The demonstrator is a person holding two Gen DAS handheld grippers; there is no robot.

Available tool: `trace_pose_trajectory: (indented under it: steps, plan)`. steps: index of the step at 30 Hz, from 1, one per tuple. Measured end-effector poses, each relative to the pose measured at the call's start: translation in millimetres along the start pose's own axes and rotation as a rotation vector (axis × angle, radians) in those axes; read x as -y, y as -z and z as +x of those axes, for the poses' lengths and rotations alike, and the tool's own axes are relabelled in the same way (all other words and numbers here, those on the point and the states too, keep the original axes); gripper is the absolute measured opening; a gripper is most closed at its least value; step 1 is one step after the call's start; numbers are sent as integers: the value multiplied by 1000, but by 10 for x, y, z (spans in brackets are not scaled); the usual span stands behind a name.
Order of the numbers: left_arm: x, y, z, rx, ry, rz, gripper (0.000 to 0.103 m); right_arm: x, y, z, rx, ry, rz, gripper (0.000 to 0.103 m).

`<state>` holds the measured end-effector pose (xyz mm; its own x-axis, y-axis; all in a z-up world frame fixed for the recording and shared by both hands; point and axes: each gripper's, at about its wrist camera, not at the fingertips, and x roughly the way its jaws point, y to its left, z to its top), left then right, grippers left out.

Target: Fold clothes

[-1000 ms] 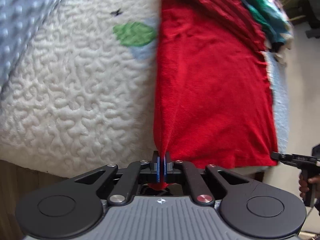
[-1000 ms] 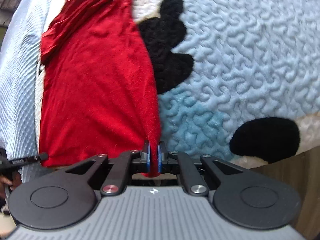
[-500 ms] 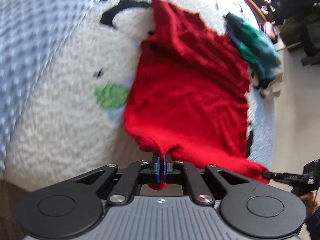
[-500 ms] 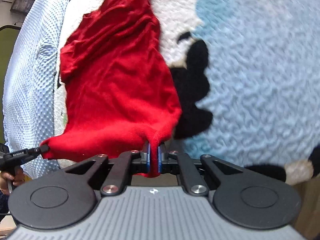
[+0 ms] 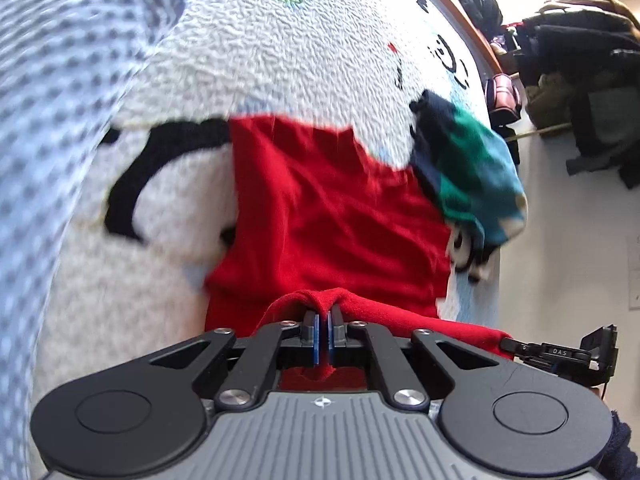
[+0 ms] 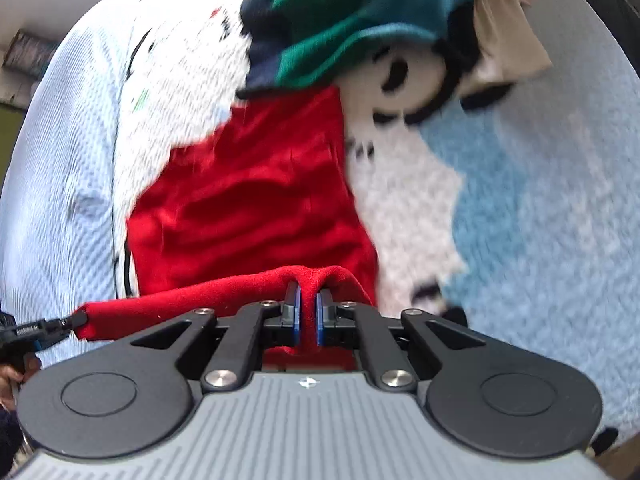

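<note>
My left gripper [image 5: 323,334] and right gripper [image 6: 307,320] each clench a near corner of the red garment [image 5: 336,216]: light, limp, best held at its hem corners.

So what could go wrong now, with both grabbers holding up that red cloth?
1. Each gripper, left and right, pinches only a small bit of the red cloth's edge, so a corner might slip out and spoil the fold.
2. The green and blue garment lies right at the far end of the red cloth, touching or overlapping it. Carrying the edge further that way might drag it or fold it inside.
3. The red cloth looks wrinkled, so the fold may end up lumpy.
</note>
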<state>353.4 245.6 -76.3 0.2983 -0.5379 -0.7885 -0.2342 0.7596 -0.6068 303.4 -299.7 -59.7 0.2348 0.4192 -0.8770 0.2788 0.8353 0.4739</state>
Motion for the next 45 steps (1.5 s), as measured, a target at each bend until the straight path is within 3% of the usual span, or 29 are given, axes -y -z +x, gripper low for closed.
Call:
trace_pose_trajectory:
  steps: [7,13,19,23,27,29,32,35,37,39,42,45]
  plan:
    - [-163,-812,558,13,-9,-82,4,-51,-773,541,14,46,49,7]
    - [-244,-1101,734,61,-24,-173,4,-61,-1195,712,20,0,72,7]
    - [-495,-1311,1106,110,-36,-374,4,165,-1500,1126,4,-25,261,8]
    - [-572,-1362,1366,105,-86,-445,5,265,-1549,1378,0,4,341,10]
    - [-759,-1305,1455,134,-25,-672,7,398,-1531,1440,8,-49,484,16]
    - [-805,-1301,1455,152,6,-726,9,427,-1540,1396,28,-66,517,19]
    - [-791,-1325,1441,195,23,-715,9,466,-1560,1307,87,-107,563,28]
    - [-770,-1271,1475,246,38,-712,9,477,-1563,1213,181,-142,592,29]
    - [-786,-1202,1495,278,68,-744,11,447,-1555,1172,222,-115,573,27]
    - [-828,-1120,1492,316,130,-803,25,392,-1518,1155,236,-107,510,27]
    - [-881,-1071,1389,381,183,-852,34,389,-1415,1154,195,-113,481,27]
    - [-871,-1110,1197,433,160,-759,33,409,-1303,1163,137,-117,473,25]
